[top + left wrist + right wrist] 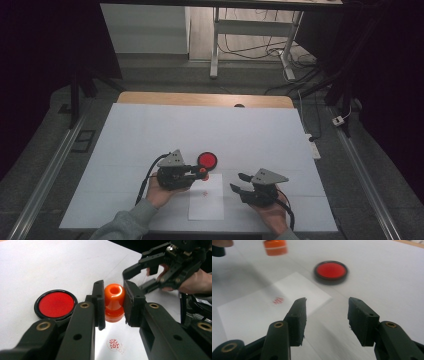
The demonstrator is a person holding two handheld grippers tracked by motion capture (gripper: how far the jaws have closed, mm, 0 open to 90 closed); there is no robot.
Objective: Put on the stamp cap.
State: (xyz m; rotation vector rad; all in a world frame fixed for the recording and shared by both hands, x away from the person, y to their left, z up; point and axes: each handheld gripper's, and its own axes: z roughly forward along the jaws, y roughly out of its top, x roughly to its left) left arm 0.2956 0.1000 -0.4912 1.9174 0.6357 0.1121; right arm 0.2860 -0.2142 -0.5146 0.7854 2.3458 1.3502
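Left tongs [113,302] clamp the orange stamp [114,302] above the paper sheet [206,202]; red ink pad [207,160] just beyond the sheet; right tongs [327,320] apart, empty.

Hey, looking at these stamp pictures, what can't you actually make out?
- Stamp face: in the left gripper view it points down at the paper, and the left claw pads cover its sides.
- Red imprint characters: partly cut off by the claw arm in the left gripper view, smeared by motion blur in the right gripper view, too small in the high view.
- Ink pad near rim: hidden behind the claw arm in the left gripper view.
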